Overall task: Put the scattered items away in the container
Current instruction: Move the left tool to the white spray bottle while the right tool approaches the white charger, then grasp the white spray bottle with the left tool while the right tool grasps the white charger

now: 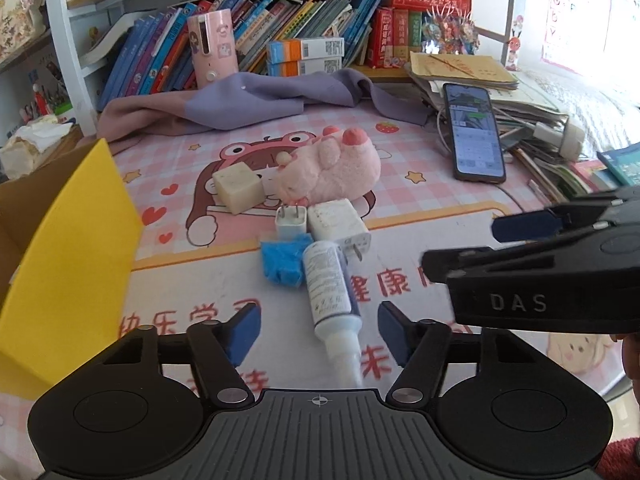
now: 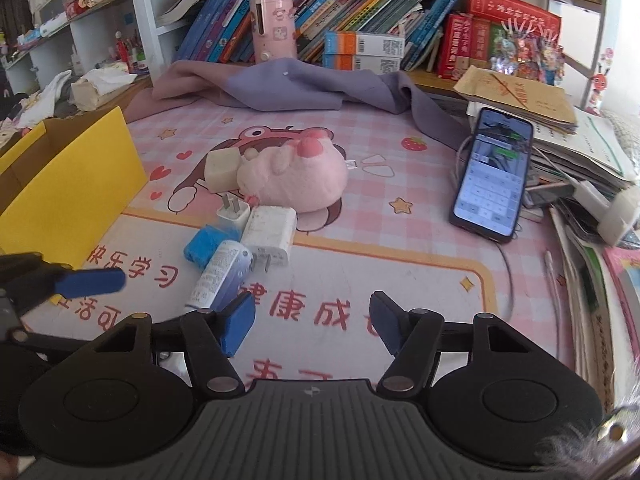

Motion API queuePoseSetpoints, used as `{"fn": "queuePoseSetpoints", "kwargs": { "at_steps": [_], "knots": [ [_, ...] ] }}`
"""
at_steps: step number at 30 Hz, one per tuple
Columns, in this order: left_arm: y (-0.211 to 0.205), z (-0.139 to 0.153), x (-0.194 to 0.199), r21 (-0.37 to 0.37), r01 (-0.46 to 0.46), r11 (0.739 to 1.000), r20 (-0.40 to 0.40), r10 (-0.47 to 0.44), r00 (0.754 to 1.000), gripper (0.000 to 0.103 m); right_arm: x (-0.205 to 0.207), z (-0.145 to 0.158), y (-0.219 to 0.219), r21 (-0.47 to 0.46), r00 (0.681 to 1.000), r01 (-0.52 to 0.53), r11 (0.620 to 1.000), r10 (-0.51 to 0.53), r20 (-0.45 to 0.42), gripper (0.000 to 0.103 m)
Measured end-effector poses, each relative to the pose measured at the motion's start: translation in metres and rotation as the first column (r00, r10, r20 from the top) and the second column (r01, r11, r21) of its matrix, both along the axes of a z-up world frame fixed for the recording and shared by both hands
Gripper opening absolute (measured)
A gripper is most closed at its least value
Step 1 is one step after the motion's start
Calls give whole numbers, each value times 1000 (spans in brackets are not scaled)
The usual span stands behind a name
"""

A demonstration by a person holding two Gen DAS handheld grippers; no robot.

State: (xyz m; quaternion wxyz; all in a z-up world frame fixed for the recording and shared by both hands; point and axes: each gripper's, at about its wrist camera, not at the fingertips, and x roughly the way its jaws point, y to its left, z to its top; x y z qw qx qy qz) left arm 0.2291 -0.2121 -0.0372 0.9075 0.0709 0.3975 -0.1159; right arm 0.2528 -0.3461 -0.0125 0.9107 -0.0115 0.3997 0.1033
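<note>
Scattered items clustered mid-mat; both grippers part-open and empty.

At the left edge of the desk, a yellow box (image 1: 68, 256) is seen with its open top facing up; a strip of bare mat (image 1: 192, 280) separates its near wall from the cluster. In the cluster, a beige cube (image 1: 238, 187) is set against a pink plush toy (image 1: 332, 168); in front of them a small charger (image 1: 291, 222) and a large charger (image 1: 340, 226) lie side by side, with a blue wad (image 1: 282, 263) and a white tube (image 1: 330, 292) just beside them. The left gripper (image 1: 318, 332) is held half-spread with the tube's nozzle between its pads, untouched. The right gripper (image 2: 312, 324) is likewise half-spread over bare mat, nothing gripped. Open mat extends rightward to a phone (image 2: 494, 176) propped against stacked papers (image 2: 560, 128) at the right edge.
</note>
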Motion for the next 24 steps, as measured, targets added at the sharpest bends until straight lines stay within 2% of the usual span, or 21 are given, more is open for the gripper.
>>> {"fn": "queuePoseSetpoints", "kwargs": {
  "at_steps": [5, 7, 16, 24],
  "knots": [
    [-8, -9, 15, -17, -3, 1000, -20, 2, 1000, 60, 25, -3, 3, 8, 999, -50, 999, 50, 2, 62],
    [-10, -12, 19, -14, -3, 1000, -26, 2, 1000, 57, 34, -6, 3, 11, 998, -62, 998, 62, -9, 62],
    [-17, -29, 44, -12, -38, 999, -66, 37, 997, 34, 74, -18, 13, 33, 992, -113, 993, 115, -56, 58],
    [-17, -33, 40, -7, -41, 999, -55, 40, 998, 31, 107, -33, 36, 13, 986, -144, 989, 145, -84, 53]
  ]
}}
